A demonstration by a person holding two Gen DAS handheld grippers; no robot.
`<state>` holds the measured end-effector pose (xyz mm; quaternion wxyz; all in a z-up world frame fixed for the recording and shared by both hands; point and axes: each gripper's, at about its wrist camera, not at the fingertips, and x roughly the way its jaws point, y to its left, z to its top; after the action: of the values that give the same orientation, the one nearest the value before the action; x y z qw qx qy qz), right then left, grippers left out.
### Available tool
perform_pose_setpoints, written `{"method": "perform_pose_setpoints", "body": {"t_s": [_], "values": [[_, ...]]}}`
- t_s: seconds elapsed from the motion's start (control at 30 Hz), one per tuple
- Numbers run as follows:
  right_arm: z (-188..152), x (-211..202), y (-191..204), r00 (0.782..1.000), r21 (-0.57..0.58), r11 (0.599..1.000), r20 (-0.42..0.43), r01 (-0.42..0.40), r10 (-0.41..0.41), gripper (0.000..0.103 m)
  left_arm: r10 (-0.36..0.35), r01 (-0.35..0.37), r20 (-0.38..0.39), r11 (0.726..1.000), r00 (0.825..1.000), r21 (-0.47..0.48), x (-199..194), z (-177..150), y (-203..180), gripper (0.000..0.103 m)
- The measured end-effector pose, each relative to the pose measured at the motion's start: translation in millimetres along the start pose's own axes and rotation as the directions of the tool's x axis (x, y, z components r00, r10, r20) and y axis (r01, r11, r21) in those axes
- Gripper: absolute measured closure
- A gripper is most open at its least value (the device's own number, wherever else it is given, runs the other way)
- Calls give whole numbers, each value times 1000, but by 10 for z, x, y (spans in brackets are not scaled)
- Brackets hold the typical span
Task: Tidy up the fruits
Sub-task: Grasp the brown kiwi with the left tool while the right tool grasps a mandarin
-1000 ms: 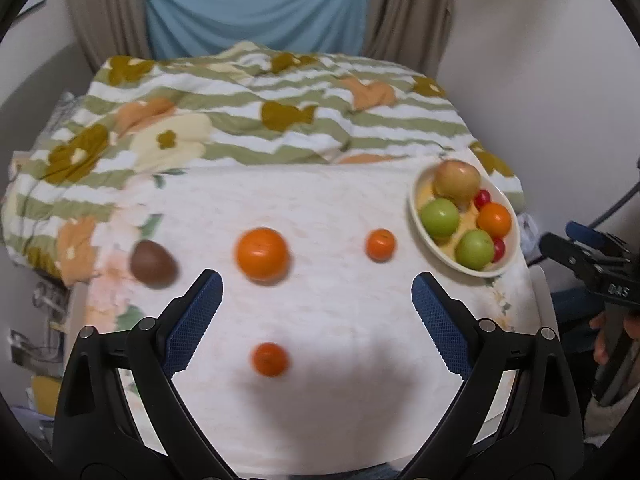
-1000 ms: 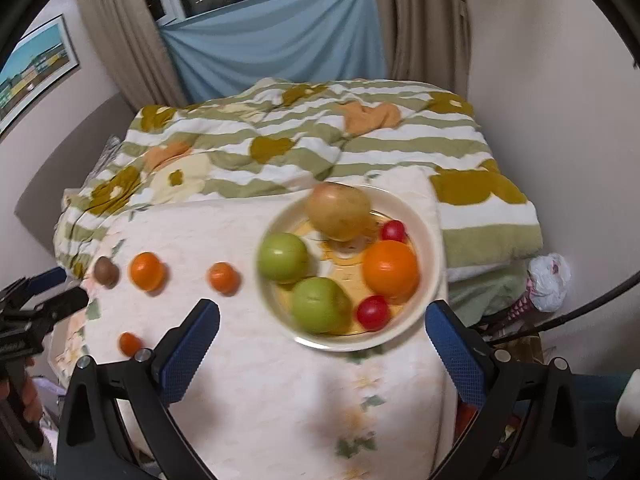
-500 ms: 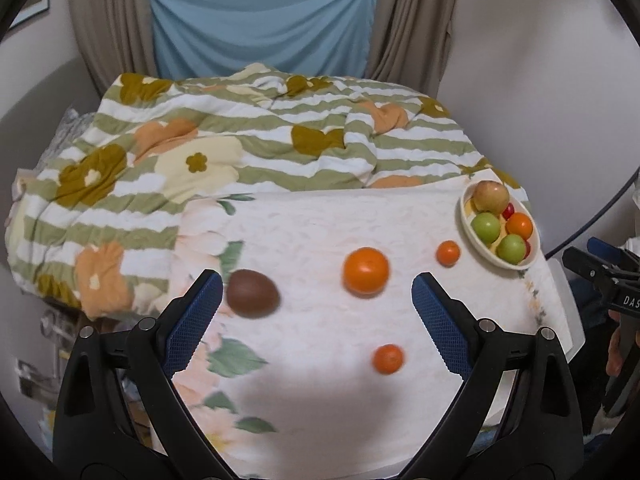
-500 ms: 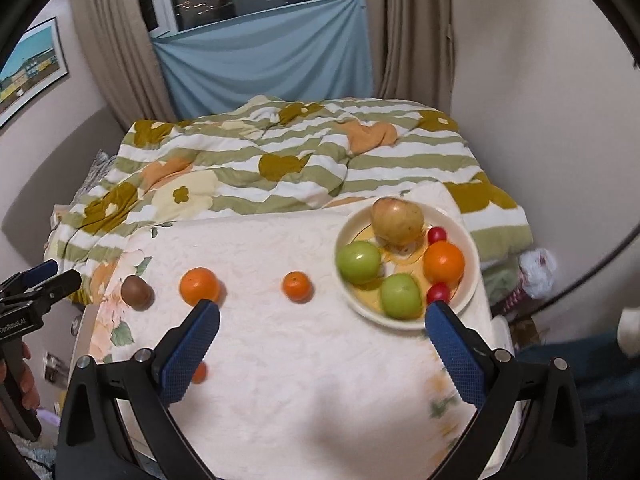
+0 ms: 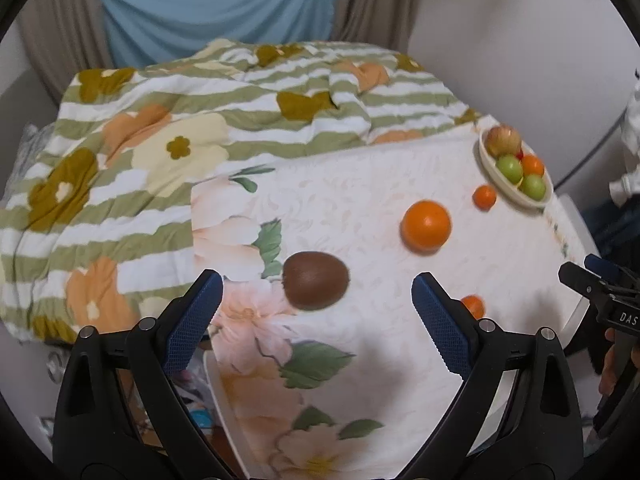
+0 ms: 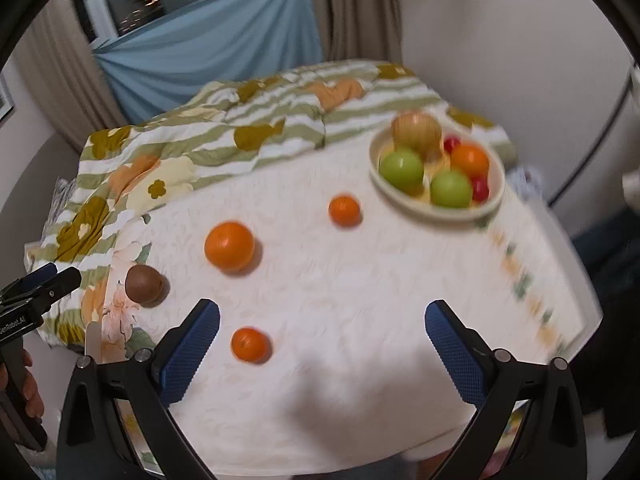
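A brown kiwi (image 5: 315, 285) lies on the cloth-covered table, just ahead of my open, empty left gripper (image 5: 316, 312). A large orange (image 5: 426, 225), a small orange (image 5: 484, 197) and another small orange (image 5: 472, 306) lie loose on the table. A cream bowl (image 6: 496, 196) at the far right holds several fruits. My right gripper (image 6: 322, 344) is open and empty above the table's front, with a small orange (image 6: 250, 345) near its left finger. The kiwi (image 6: 143, 284) and large orange (image 6: 229, 246) also show there.
The table (image 6: 360, 300) has a white floral cloth. A striped floral quilt (image 5: 180, 128) on a bed lies behind it. Walls and curtains stand beyond. Each gripper shows at the edge of the other's view.
My left gripper has swung left and closer to the kiwi, which now sits between its fingers' line. My right gripper has shifted left, so the bowl sits at the upper right.
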<state>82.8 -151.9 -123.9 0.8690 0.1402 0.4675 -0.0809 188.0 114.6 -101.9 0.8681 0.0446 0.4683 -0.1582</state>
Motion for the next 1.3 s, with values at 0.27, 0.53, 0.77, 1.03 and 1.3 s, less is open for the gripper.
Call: {"method": "perform_pose_setpoints", "body": {"t_s": [0.27, 0.53, 0.77, 1.03, 1.3], "values": [[-312, 233, 157, 999, 71, 997, -49, 21, -17, 0, -40, 43, -84, 998, 996, 35, 476, -19, 49, 0], [-460, 536, 349, 996, 45, 999, -85, 21, -17, 1, -16, 17, -129, 1000, 992, 11, 886, -72, 22, 1], [-474, 706, 477, 995, -2, 999, -86, 42, -42, 8, -5, 9, -167, 1000, 986, 20, 1146, -94, 21, 5], [-499, 857, 549, 992, -45, 997, -110, 63, -68, 25, -10, 18, -190, 999, 982, 40, 1293, -124, -72, 21], [-478, 902, 557, 992, -60, 996, -107, 66, -72, 38, -3, 13, -184, 998, 983, 56, 1306, -150, -72, 30]]}}
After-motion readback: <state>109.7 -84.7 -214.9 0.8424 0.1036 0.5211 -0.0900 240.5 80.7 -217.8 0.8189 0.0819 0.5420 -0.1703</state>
